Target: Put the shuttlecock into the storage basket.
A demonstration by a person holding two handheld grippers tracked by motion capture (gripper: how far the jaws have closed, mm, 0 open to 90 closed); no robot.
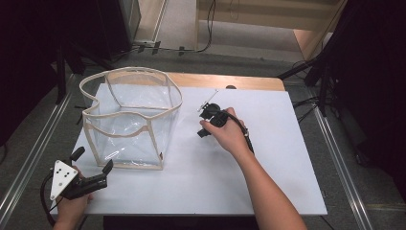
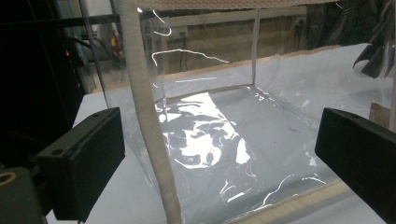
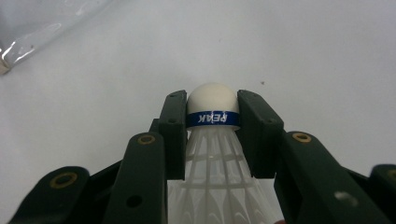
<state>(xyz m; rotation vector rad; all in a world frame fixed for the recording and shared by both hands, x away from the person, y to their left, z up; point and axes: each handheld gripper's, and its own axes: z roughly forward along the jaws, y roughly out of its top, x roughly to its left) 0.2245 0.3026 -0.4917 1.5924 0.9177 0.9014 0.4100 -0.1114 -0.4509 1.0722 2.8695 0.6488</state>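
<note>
Pinching the shuttlecock (image 3: 212, 140) by its cork in my right gripper (image 3: 212, 112), just right of the clear bag (image 1: 129, 115) so it can go in, my left gripper (image 1: 91, 160) waits wide open at the bag's near corner.

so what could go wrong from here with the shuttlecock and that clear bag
The right gripper pinches the shuttlecock only at its rounded cork, so it might slip or swivel out. The clear bag is soft and its rim sags, so the feathers could catch on it. The left gripper is open beside the bag, so the bag may shift.
</note>
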